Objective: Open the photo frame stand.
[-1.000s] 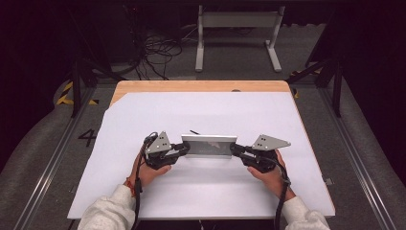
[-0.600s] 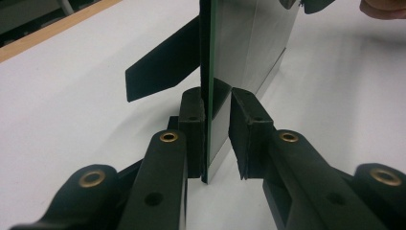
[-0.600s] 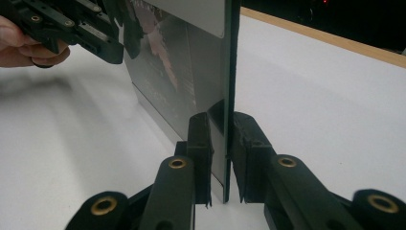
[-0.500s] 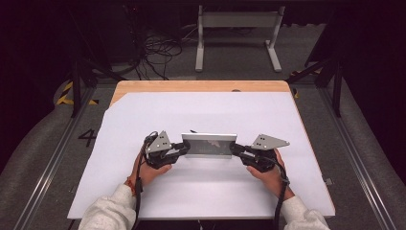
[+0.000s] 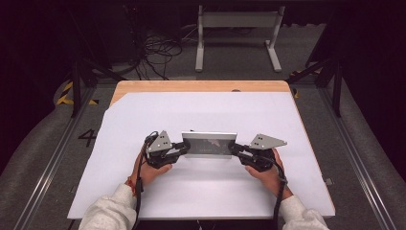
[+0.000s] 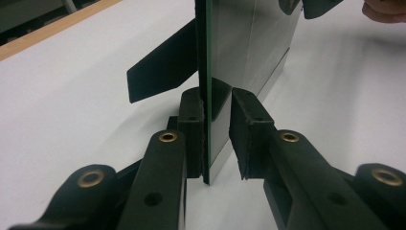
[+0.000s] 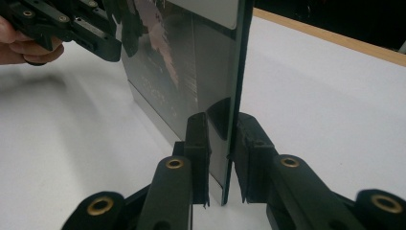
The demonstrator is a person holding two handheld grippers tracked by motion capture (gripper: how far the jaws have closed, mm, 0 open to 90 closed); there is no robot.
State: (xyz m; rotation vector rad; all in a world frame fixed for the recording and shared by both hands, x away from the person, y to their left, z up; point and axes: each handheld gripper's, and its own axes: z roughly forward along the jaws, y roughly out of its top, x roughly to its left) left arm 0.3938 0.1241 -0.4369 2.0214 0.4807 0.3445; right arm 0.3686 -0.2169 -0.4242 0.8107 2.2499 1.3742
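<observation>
High view: a thin mirrored panel (image 5: pixel 209 144) stands on edge near the middle of the worktop (image 5: pixel 201 110), which is covered by a white sheet with a wooden strip along its far side. The left tongs (image 5: pixel 183 146) meet the panel's left end and the right tongs (image 5: pixel 234 148) meet its right end. A hand sits behind each, in pale sleeves.

Left gripper view: the panel (image 6: pixel 225 57) runs away from the camera between the left tongs (image 6: pixel 216 125). One pad lies against the panel's green-edged back. The other pad stands slightly off the reflective face, so there is no firm pinch.

Right gripper view: the panel (image 7: pixel 191 62) stands upright between the right tongs (image 7: pixel 221 143). One pad touches the back edge; a narrow gap shows at the mirrored face. The left tongs (image 7: pixel 112 36) appear at the far end.
</observation>
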